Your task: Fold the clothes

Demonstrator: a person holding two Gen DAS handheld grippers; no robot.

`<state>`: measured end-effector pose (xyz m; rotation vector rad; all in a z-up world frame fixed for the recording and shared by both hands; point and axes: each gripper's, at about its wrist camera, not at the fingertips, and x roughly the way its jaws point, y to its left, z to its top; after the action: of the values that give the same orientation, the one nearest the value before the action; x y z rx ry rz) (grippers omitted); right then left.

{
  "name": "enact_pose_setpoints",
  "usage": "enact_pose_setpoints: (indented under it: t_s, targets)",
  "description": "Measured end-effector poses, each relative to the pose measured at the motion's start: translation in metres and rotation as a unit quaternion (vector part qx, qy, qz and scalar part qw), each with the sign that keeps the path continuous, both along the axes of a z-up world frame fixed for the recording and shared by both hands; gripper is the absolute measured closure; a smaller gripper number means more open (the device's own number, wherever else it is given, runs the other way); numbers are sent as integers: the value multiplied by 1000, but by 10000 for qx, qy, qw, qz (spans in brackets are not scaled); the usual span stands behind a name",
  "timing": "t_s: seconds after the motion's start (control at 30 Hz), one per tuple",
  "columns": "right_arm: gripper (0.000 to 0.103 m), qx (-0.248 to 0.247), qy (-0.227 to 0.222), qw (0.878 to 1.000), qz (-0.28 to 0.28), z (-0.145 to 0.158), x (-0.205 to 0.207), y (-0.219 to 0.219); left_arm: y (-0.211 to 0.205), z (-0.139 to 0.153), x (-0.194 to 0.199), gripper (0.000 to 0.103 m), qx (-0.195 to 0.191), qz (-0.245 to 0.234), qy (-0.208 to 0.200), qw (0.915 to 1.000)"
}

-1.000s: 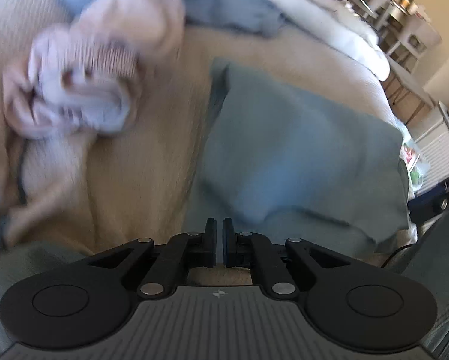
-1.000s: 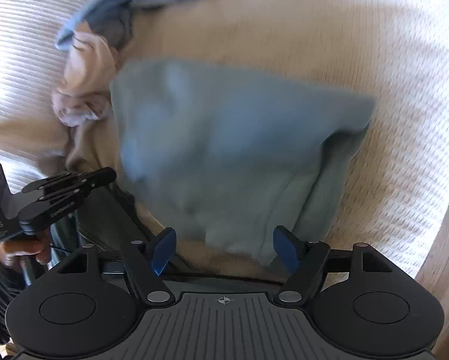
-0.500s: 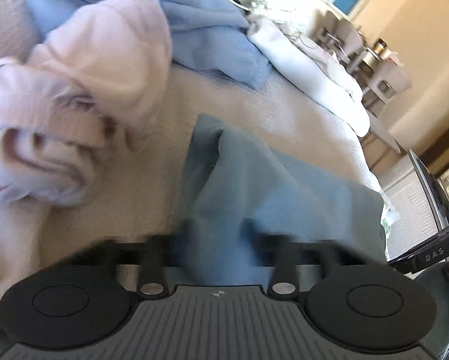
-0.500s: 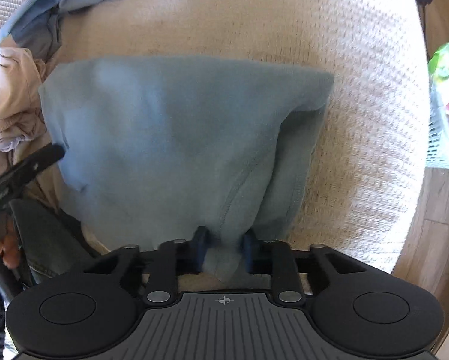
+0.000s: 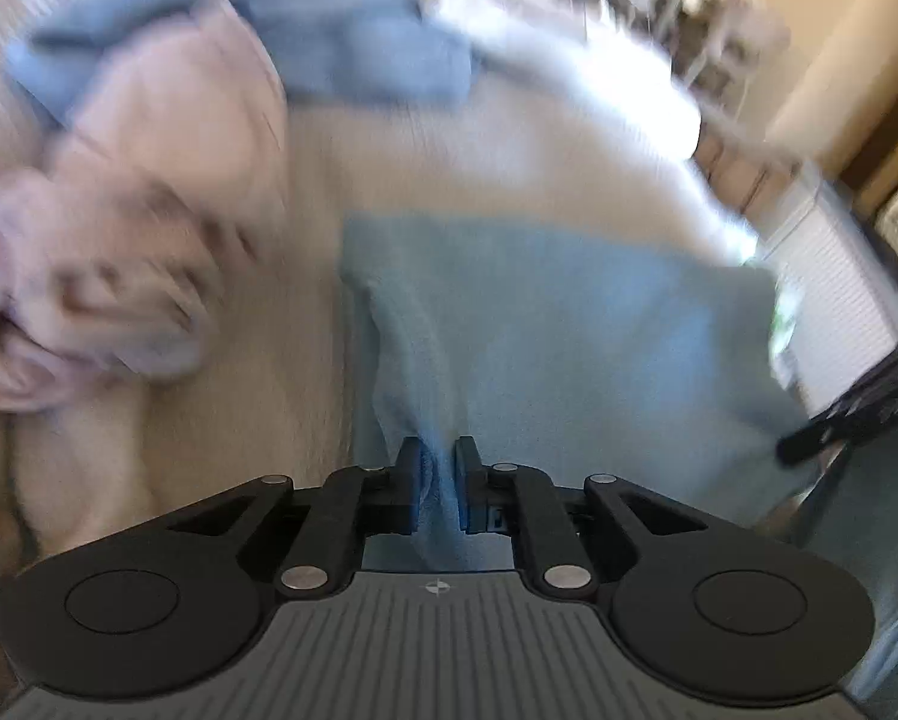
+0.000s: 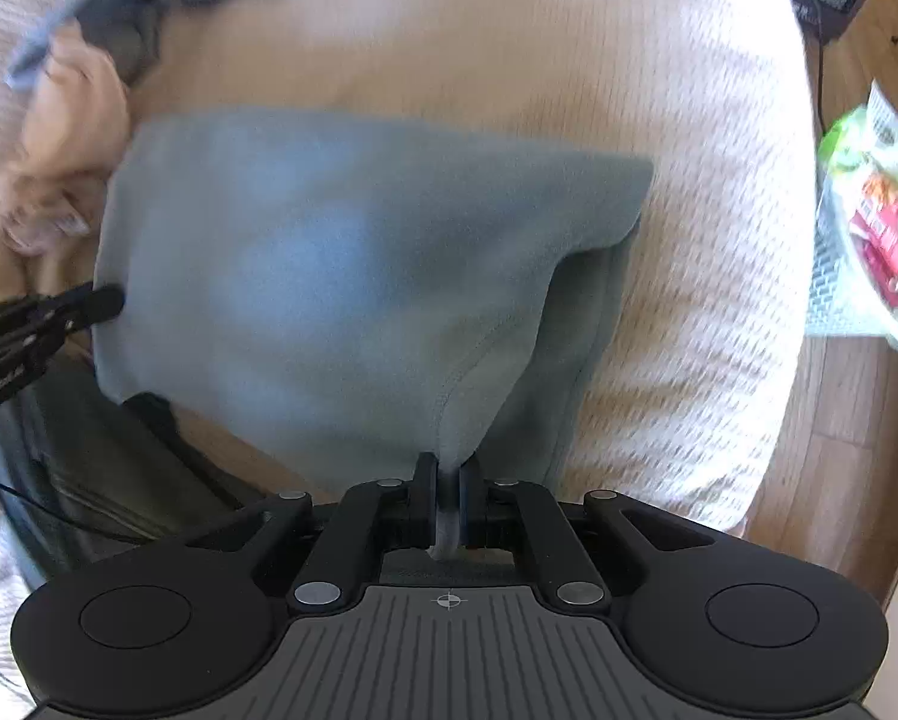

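Right wrist view shows our right gripper (image 6: 447,495) just closed on the near hem of the blue-grey garment (image 6: 341,264); our left gripper (image 5: 435,483) clamps its other near corner. Beyond them, a crumpled pink garment (image 5: 131,252) and blue cloth (image 5: 341,54) wait unfolded

Left gripper (image 5: 436,483): jaws nearly together, pinching fold of teal garment (image 5: 544,330) between pads; pitched steeply downward; own view blurred. Right gripper (image 6: 447,495): pointed straight down, jaws just been closing, now clamped on thin bunched edge of same garment. Left gripper's black finger tips visible at left edge of right-wrist view, at garment's left edge.
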<state>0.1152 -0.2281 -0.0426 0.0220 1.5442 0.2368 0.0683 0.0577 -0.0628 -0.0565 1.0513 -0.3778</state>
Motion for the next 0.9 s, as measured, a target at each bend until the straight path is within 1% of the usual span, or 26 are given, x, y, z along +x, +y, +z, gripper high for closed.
enact_pose_setpoints:
  t_s: [0.03,0.1,0.13,0.17,0.27,0.33,0.37,0.4,0.43,0.47,0.5,0.53,0.57,0.63,0.77,0.9]
  targets:
    - [96,-45,111,9999,-62,-7,2,1,-5,-9,1,89,200,23,44,9998]
    - [95,-166,294,9991,-260,-16,11,0,-13,-20,3,75,472,6,70,9989]
    - [93,-249,395,9985,-293,-21,15,0,-15,-23,5,71,572,25,118,9983]
    - [91,-290,493,9978,-325,-26,19,1,-14,-23,8,62,603,170,189,9979]
    - [88,-358,689,9964,-345,-37,27,1,-10,-23,11,61,458,259,291,9982]
    - [82,-292,760,9959,-391,-38,30,-2,-3,-19,9,55,294,385,333,9983]
    - [80,-227,719,9963,-411,-36,30,-4,2,-14,8,52,157,507,370,9979]
    - [71,-191,557,9974,-409,-29,29,-6,4,-8,6,49,41,582,313,9978]
    - [60,-173,314,9988,-342,-18,25,-7,7,-3,5,41,-74,658,254,9975]
    - [54,-140,10,9997,-198,-8,24,-8,8,3,5,36,-116,686,143,9975]
    - [39,-137,-301,9994,-60,3,24,-11,9,10,5,31,-157,715,32,9973]
    - [25,-137,-612,9980,77,14,23,-15,9,14,7,29,-127,727,-71,9972]
    - [22,-136,-921,9954,214,24,23,-19,7,14,10,28,-93,714,-133,9973]
    - [22,-61,-955,9948,343,30,28,-27,4,9,21,26,46,764,-50,9971]
    - [22,130,-583,9973,435,14,38,-33,-1,-7,27,26,48,842,119,9964]
    - [22,446,-151,9988,135,-5,48,-37,-1,-15,31,26,-79,812,17,9967]
